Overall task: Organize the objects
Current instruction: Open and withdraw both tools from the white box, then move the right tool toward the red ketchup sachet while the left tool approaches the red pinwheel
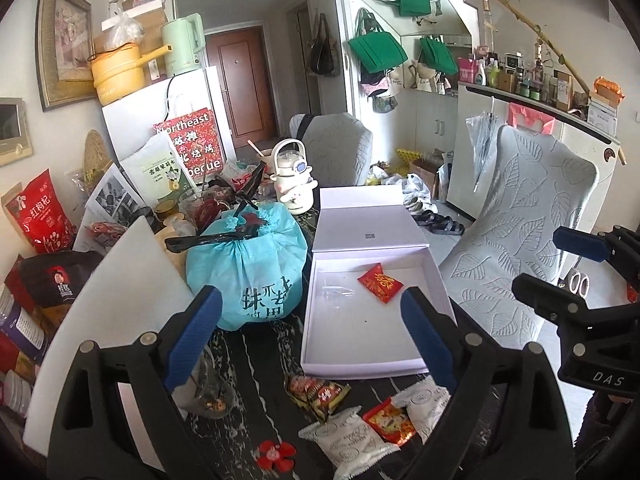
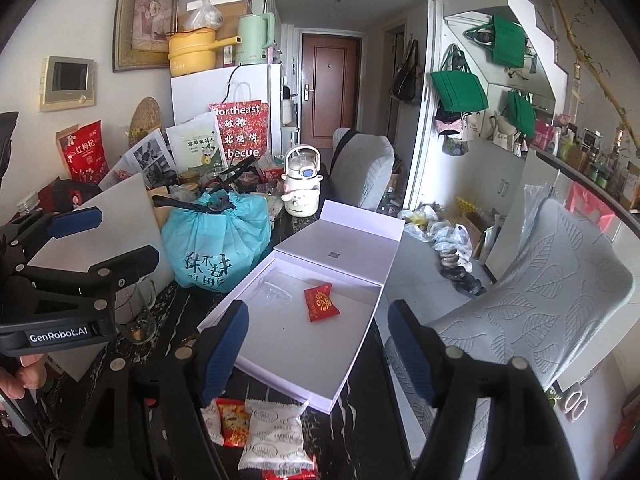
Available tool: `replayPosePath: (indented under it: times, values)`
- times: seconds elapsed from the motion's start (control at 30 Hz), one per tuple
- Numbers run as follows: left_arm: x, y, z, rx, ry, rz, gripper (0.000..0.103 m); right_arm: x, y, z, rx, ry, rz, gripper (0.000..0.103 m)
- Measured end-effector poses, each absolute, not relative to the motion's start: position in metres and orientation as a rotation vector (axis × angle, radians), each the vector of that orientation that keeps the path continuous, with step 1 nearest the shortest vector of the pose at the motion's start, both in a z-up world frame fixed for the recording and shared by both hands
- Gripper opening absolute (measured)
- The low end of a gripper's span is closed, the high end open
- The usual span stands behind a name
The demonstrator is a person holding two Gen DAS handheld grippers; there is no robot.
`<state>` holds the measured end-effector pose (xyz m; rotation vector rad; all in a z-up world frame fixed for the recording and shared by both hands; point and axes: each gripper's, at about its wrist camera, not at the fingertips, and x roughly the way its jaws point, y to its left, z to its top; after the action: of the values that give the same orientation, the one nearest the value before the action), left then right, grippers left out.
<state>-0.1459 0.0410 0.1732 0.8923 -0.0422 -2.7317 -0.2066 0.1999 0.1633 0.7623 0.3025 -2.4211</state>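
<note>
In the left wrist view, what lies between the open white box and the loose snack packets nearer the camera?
Nothing: only a narrow strip of bare dark marbled table separates the white box from the snack packets. The left wrist view shows this best.

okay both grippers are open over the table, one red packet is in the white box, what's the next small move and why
Probably lower the right gripper onto the white snack packet in front of the white box. Both grippers are open and empty, the box holds only one red packet, and several snacks lie loose on the table.
</note>
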Motion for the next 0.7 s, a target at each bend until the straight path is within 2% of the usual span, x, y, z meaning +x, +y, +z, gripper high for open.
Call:
replayPosePath:
  times: [0.3,0.7]
  values:
    - [-0.115,0.052,0.173,0.893,-0.039,-2.736,0.093,-0.174,0.216,0.162,0.764,0.293,-2.428,0.074]
    - [-0.086,0.055,0.153,0.947,-0.034,-2.711,0.093,-0.147,0.222,0.133,0.833,0.300,-2.405,0.074]
